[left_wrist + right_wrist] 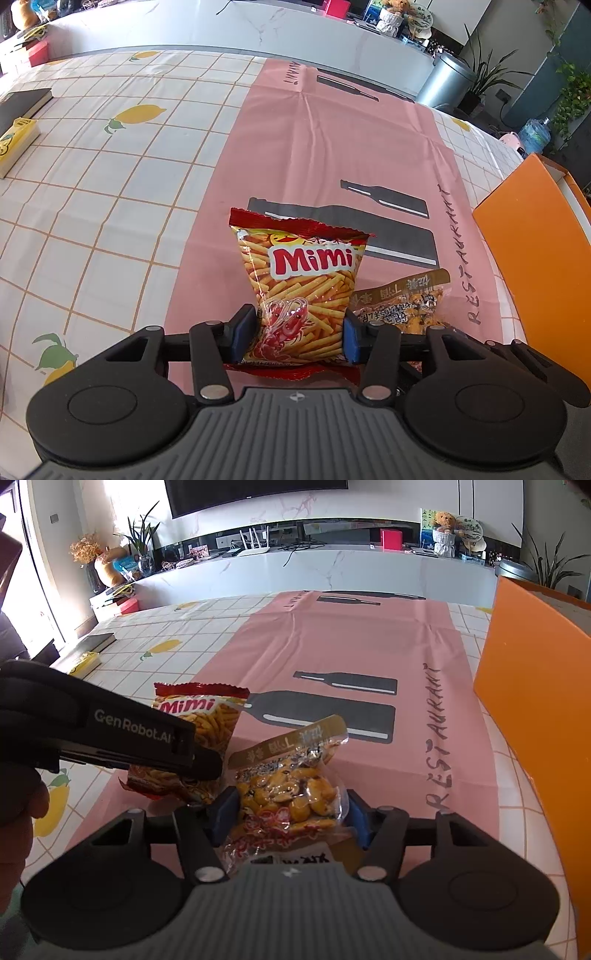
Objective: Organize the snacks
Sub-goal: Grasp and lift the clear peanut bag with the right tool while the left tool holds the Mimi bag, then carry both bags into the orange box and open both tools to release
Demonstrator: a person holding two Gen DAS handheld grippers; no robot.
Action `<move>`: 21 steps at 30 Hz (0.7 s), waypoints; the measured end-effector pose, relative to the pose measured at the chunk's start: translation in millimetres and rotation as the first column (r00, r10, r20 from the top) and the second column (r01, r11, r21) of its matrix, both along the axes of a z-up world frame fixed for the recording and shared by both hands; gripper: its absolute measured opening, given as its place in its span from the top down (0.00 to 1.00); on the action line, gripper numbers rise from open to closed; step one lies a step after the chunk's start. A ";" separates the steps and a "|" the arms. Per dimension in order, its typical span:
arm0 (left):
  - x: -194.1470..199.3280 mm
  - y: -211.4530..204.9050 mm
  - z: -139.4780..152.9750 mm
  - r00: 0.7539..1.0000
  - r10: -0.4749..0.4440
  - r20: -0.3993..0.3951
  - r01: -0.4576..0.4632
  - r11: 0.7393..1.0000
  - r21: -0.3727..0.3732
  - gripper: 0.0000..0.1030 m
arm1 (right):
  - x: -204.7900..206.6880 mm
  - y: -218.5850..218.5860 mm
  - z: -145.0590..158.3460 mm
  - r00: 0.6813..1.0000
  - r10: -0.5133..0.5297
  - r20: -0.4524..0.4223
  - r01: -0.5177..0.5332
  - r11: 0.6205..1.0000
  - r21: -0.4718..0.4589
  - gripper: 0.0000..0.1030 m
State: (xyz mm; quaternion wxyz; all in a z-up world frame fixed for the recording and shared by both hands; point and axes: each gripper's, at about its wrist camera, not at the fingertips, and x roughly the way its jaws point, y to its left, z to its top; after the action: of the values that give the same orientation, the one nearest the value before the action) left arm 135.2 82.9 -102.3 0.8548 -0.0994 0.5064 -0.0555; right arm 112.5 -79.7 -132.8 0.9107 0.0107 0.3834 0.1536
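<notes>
Tablecloth (110, 192) with a lemon print and orange grid fills most of both views, and a pink mat (332, 147) printed with dark bottle shapes runs up the middle of it. At the right edge of each frame stands an orange box (535, 236), its open top just visible. In the upper left of the left wrist view lie a dark book (22, 105) and a yellow packet (16, 142).

Your left gripper (295, 332), bottom centre of its own view, has its blue pads pressed on the sides of a red Mimi snack bag (303, 280), which stands upright on the mat. Just to the right lies a clear nut packet (410, 299). Your right gripper (288, 812) straddles that nut packet, and its jaws are clamped against the packet's sides.
</notes>
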 end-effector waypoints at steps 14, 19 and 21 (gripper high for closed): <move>-4.8 -1.9 8.1 0.999 0.029 0.017 -0.029 0.999 -0.026 0.57 | -10.2 -8.6 27.7 1.000 0.011 0.017 -0.011 1.000 0.029 0.75; -9.8 -7.9 20.7 0.999 0.030 0.039 -0.029 0.999 -0.025 0.58 | -14.2 -14.8 38.2 1.000 -0.006 0.025 0.006 1.000 0.003 0.75; -11.4 -11.4 27.0 0.998 0.035 0.047 -0.034 0.999 -0.021 0.59 | -16.7 -18.6 43.4 0.999 -0.015 0.032 0.016 1.000 -0.004 0.75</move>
State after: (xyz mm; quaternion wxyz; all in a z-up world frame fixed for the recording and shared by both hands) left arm 123.8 71.5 -75.3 0.8662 -0.1151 0.4838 -0.0481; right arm 95.8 -98.2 -89.4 0.9179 0.0095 0.3688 0.1460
